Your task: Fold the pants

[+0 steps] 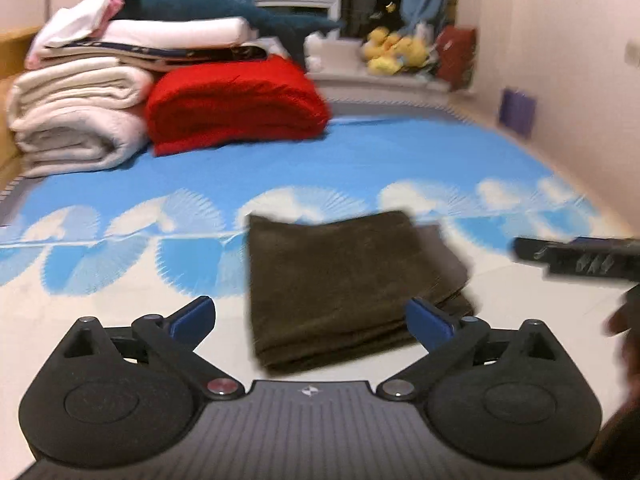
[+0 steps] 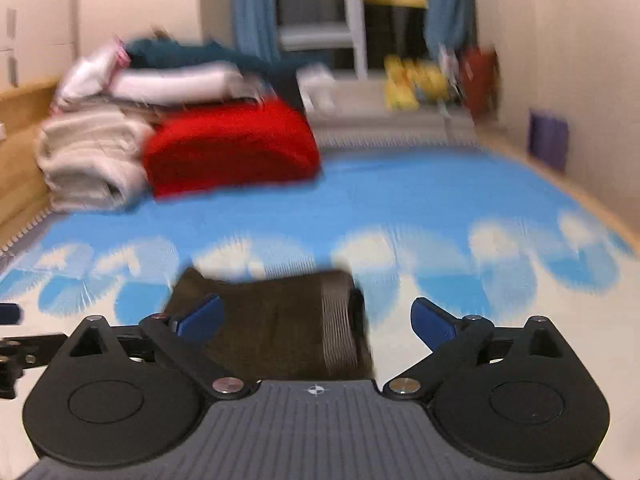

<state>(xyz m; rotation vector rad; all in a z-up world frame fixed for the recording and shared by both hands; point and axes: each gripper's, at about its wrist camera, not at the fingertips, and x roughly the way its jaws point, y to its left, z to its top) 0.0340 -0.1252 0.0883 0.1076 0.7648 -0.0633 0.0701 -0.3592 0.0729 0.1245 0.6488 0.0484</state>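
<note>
A: Are the pants folded?

B: It looks so. Left tool (image 1: 310,320) and right tool (image 2: 316,320) both stand wide apart, holding nothing. The brown pants (image 1: 344,284) lie as a compact rectangle on the mat (image 1: 360,160), toward its near edge.

A: Room to move?

B: Plenty. Bare mat stretches back to the red blanket (image 1: 236,104) and stacked bedding (image 1: 80,120) at the far left corner.
</note>
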